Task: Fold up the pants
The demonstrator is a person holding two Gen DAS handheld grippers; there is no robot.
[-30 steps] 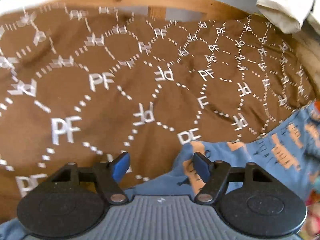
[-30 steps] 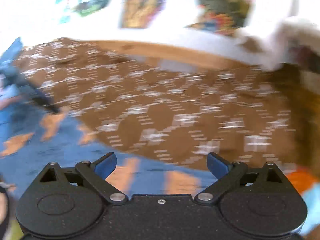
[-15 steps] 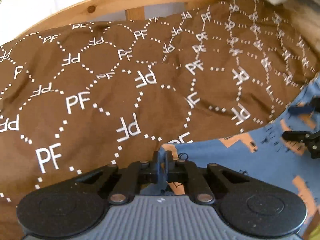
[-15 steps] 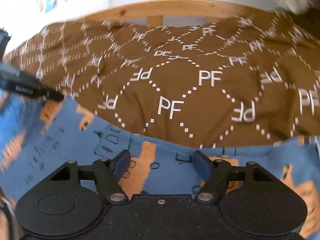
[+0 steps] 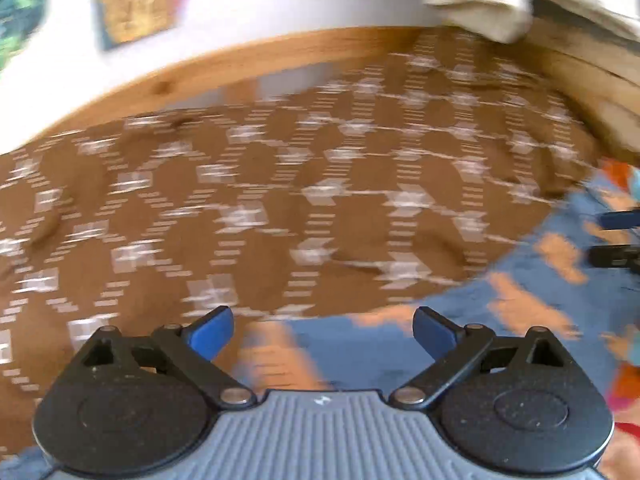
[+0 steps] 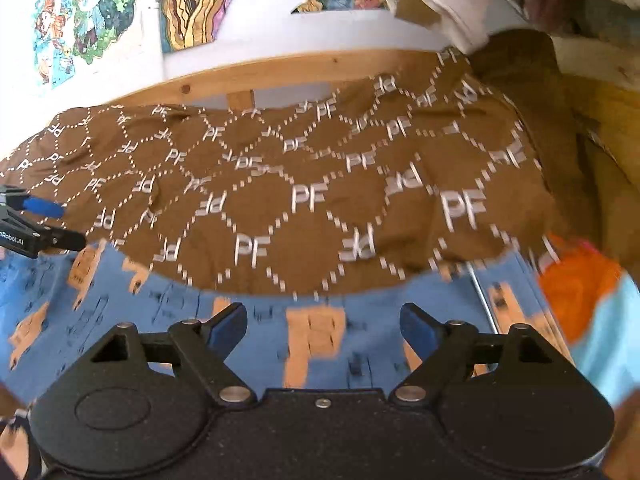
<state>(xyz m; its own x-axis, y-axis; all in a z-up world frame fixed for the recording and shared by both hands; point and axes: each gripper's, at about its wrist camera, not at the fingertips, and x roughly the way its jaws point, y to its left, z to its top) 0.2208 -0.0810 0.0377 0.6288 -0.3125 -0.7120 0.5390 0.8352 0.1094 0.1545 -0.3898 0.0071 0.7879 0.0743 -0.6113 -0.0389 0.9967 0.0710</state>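
The pants [image 5: 520, 320] are blue cloth with orange prints, spread flat on a brown cover [image 5: 280, 200] printed with white "PF" letters. My left gripper [image 5: 322, 320] hovers over the pants' edge, its jaws opening wide, cloth lying beneath them but not pinched; this view is motion-blurred. In the right wrist view the pants [image 6: 160, 320] fill the lower part, and my right gripper [image 6: 323, 314] stands above them, jaws opening, pressing on nothing. Each gripper shows in the other's view: the right gripper [image 5: 620, 236] at the right edge, the left gripper [image 6: 40, 220] at the left edge.
A wooden bed rail [image 6: 280, 72] runs behind the brown cover [image 6: 320, 180], with a white wall and colourful pictures [image 6: 188, 4] above. Pale cloth [image 6: 440, 12] is piled at the upper right. An orange item [image 6: 576, 280] and light blue fabric [image 6: 612, 320] lie at the right.
The left gripper clamped shut on the pants' edge half a second ago and has since let go and spread wide. The right gripper's jaws narrowed, then widened. Both hands have shifted across the bed.
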